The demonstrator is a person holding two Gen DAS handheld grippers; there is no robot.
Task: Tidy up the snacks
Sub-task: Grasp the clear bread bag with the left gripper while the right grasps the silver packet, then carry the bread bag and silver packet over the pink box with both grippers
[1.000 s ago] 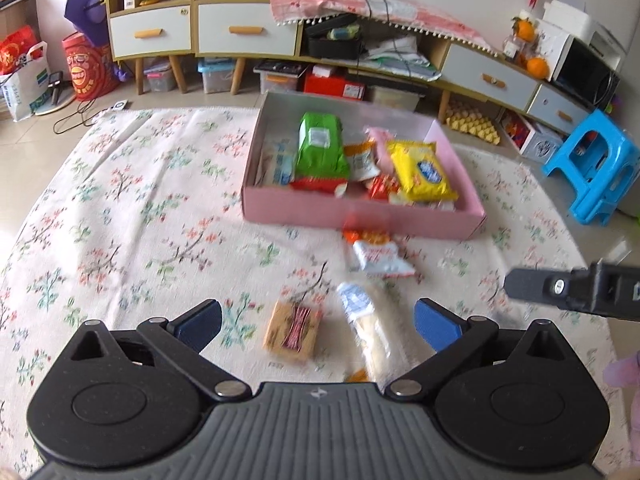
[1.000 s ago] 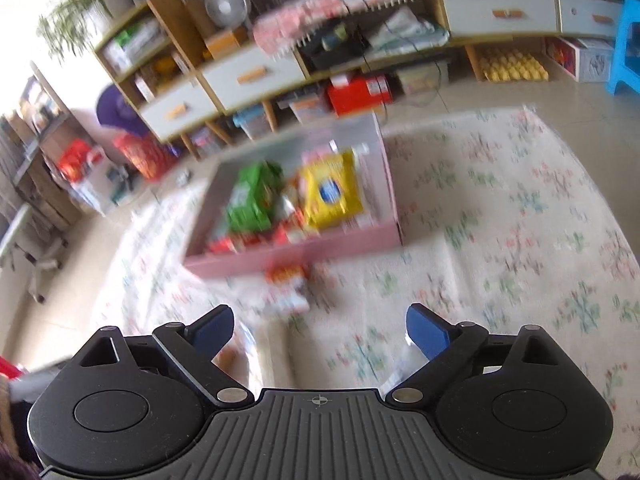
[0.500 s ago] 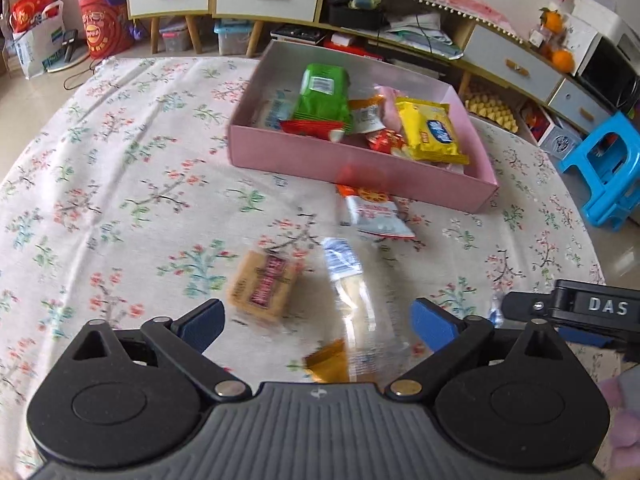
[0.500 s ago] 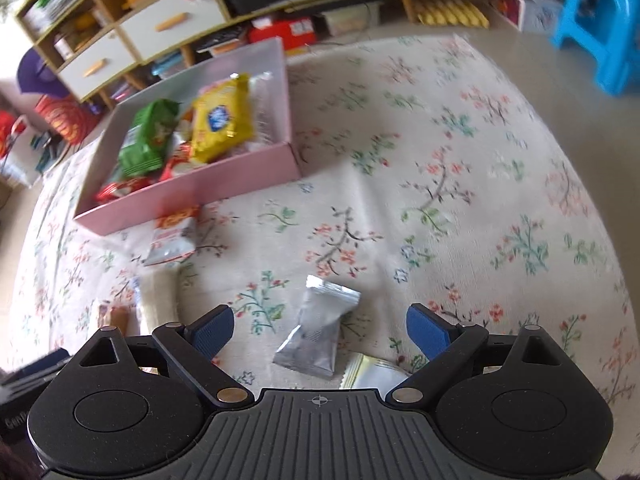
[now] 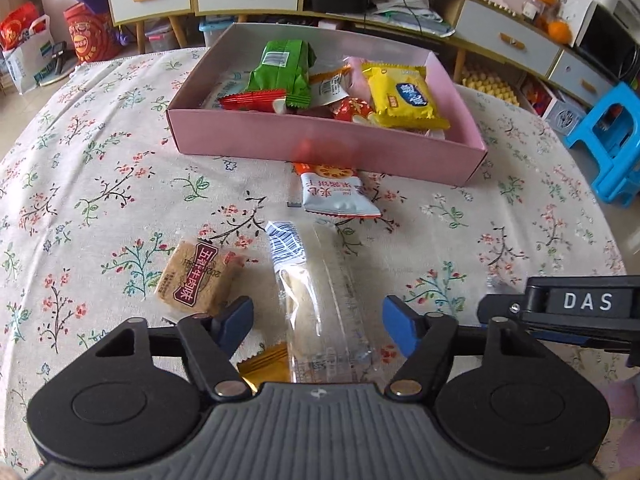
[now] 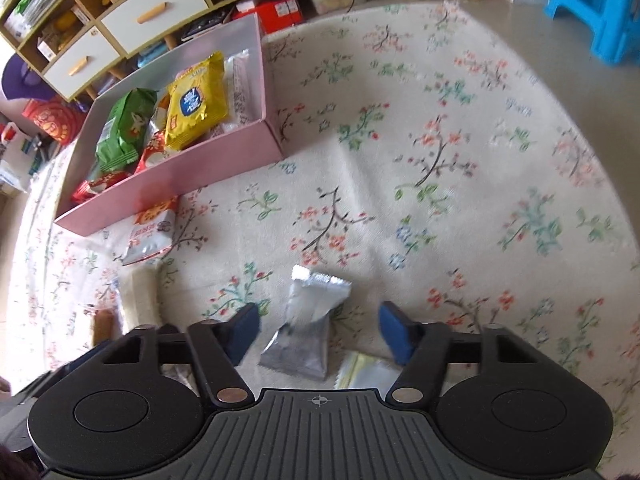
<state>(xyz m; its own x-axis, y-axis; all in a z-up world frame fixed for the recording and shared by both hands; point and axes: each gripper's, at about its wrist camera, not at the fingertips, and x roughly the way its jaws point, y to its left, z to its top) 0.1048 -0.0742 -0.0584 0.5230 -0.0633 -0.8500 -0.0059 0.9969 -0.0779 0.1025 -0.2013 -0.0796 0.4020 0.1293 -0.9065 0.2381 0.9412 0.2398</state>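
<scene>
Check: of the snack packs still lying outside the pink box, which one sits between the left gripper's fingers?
The clear-wrapped pale bar; the left gripper is closing around it. The brown cake lies beside it.

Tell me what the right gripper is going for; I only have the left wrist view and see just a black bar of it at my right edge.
Observer: The right gripper straddles a silver foil sachet on the floral tablecloth, jaws closing, pads not touching yet.
Operator: Anything else beside it?
Observer: A pale yellowish clear wrapper lies against the sachet's right side, partly under the gripper.
Operator: Which way is the box from there?
Observer: The pink cardboard box sits up and left of the sachet.
</scene>
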